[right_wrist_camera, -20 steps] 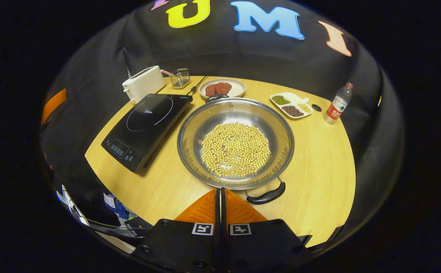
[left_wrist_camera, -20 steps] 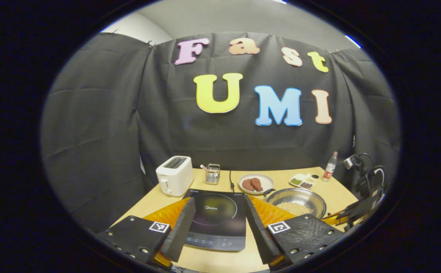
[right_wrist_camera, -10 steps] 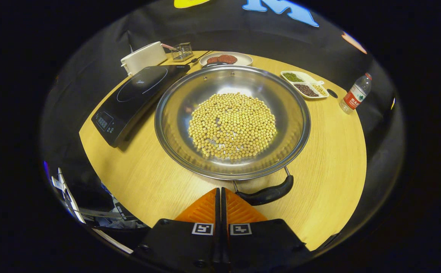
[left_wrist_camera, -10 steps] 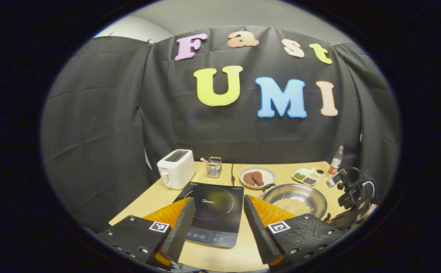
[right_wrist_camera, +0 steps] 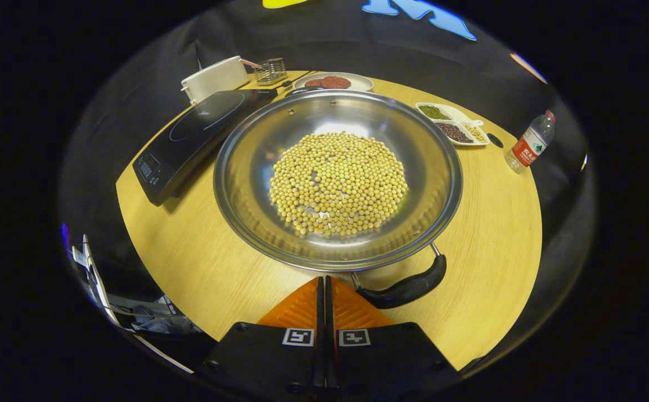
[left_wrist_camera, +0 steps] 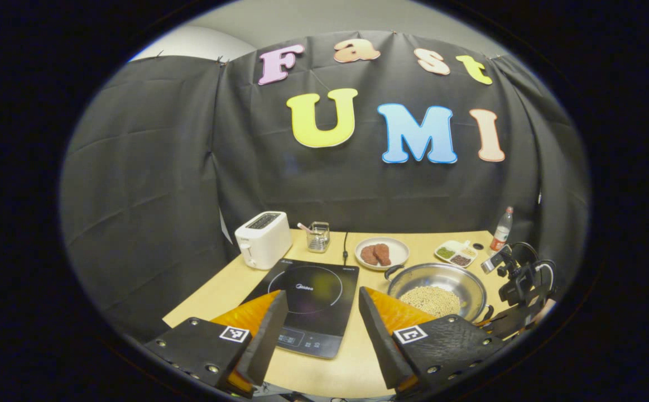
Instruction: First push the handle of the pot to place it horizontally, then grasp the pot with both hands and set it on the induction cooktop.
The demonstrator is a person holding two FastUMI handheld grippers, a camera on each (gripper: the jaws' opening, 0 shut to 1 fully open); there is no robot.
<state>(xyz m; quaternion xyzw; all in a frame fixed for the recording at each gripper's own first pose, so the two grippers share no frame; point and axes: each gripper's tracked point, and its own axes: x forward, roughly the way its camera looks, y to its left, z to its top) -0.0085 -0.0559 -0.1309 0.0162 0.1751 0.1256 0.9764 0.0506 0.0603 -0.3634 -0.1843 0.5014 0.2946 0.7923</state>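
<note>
A shiny steel pot (right_wrist_camera: 441, 167) full of yellow beans (right_wrist_camera: 338, 181) sits on the wooden table (right_wrist_camera: 497, 234), right of the black induction cooktop (right_wrist_camera: 190, 134). Its near black handle (right_wrist_camera: 410, 287) lies just right of my right gripper (right_wrist_camera: 324, 285), whose fingers are pressed together with nothing between them. The far handle (right_wrist_camera: 302, 89) points toward the plate of meat. In the left gripper view the pot (left_wrist_camera: 438, 276) lies right of the cooktop (left_wrist_camera: 310, 296), and my left gripper (left_wrist_camera: 318, 312) hovers open above the table's near edge. The right gripper (left_wrist_camera: 517, 312) sits by the pot's right side.
A white toaster (left_wrist_camera: 263, 239) and a small wire holder (left_wrist_camera: 317, 237) stand behind the cooktop. A plate of meat (left_wrist_camera: 381, 254), a divided dish of grains (left_wrist_camera: 455, 254) and a water bottle (left_wrist_camera: 501, 229) line the table's back. A cord (left_wrist_camera: 345, 248) runs back from the cooktop.
The right gripper has moved closer to the pot, down by its near handle, staying shut. The left gripper has drawn back and tilted slightly, still open.
</note>
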